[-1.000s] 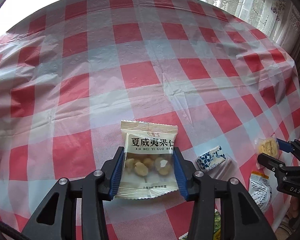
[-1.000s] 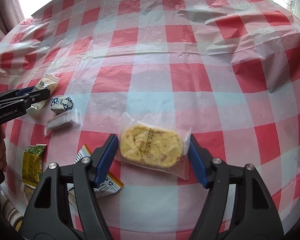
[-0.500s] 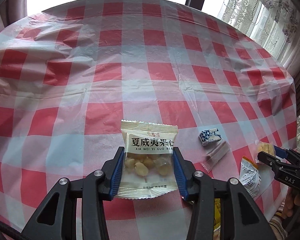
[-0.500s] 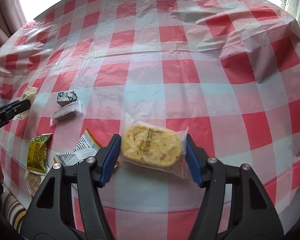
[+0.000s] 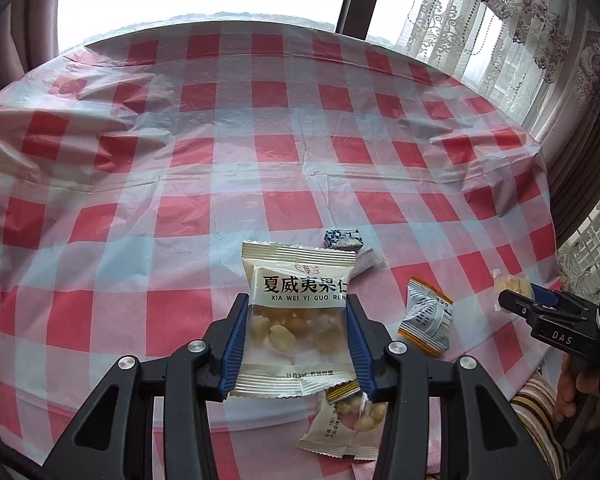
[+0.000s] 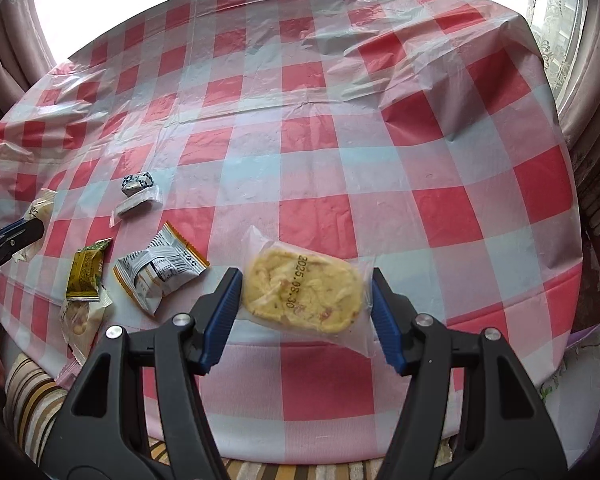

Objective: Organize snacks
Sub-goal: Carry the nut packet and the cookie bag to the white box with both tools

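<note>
Above the checked tablecloth (image 5: 284, 168), left fingers (image 5: 236, 344) gripping nut packet (image 5: 296, 320), right fingers (image 6: 222, 320) clamping cookie pouch (image 6: 304, 296).

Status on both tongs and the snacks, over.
Left tongs shut on nut packet, lifted. Right tongs shut on clear-wrapped cookie, lifted. Loose snacks near table edge, including grey-orange packet; nothing blocking.

Candy (image 6: 137, 181) behind sachet (image 6: 137, 205); striped packet (image 6: 161, 270) right of leaf packet (image 6: 85, 270).
</note>
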`<state>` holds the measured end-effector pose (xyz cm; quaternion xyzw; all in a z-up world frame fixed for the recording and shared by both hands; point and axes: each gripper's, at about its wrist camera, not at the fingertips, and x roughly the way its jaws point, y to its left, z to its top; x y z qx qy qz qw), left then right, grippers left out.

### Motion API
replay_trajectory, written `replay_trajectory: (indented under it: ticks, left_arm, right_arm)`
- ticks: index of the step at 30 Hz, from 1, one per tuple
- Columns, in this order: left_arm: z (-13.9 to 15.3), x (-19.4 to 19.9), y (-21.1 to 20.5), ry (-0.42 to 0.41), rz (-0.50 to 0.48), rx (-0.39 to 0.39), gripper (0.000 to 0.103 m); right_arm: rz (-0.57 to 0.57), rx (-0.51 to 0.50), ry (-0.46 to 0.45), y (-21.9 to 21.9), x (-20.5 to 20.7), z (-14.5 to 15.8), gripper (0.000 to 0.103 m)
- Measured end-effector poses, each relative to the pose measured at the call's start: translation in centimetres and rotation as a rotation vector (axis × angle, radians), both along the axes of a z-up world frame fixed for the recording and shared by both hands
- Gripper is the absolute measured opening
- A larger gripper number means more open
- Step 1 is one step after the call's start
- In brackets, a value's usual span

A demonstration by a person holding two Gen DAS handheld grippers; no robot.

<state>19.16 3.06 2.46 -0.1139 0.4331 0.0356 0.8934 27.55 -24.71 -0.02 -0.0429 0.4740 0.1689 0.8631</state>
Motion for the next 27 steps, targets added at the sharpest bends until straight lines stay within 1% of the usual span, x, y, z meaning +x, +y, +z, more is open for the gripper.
replay_trajectory:
  ticks: [4, 11, 22, 27]
  left_arm:
    - [0.6, -0.4, -3.5, -0.007, -0.068, -0.002, 0.047]
    - [1.4, -0.3, -10.5, -0.007, -0.222, 0.0, 0.047]
    - [1.1, 0.2, -21.3, 0.035, -0.478, -0.003, 0.047]
    - [0.7, 0.5, -25.7, 0.06, -0.577, 0.005, 0.047]
  right_arm:
    - [-0.019, 0.003, -0.009, -2.1, -1.2, 0.6, 0.066]
    - [-0.081, 0.002, -0.009, -6.6, -3.0, 0.7, 0.066]
    - [-0.212, -0.018, 0.013, -14.8, -4.9, -0.3, 0.066]
    - [-0.273, -0.021, 0.027, -18.4, -5.3, -0.9, 0.066]
